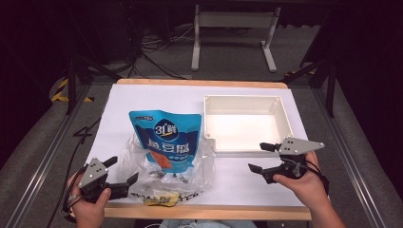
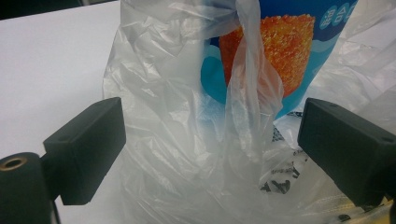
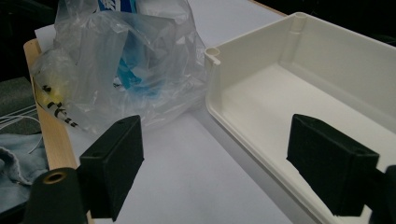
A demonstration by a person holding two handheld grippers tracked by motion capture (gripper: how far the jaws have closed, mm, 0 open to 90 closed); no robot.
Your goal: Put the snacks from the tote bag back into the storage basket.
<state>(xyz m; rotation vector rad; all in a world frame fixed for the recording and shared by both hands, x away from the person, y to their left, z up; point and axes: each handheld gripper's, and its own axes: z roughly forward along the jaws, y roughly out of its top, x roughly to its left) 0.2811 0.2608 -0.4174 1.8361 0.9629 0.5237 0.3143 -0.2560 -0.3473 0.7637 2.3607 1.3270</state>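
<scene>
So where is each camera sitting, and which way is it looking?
High view: sits above the person's side, looks forward and down on the table; both hands, the left gripper and the right gripper show.
Left gripper view: rides on the left gripper, looks along its open jaws into the plastic bag with the blue pouch.
Right gripper view: rides on the right gripper, faces the white tray and the bag between its open jaws.
Shared: all three views show the plastic bag.
</scene>
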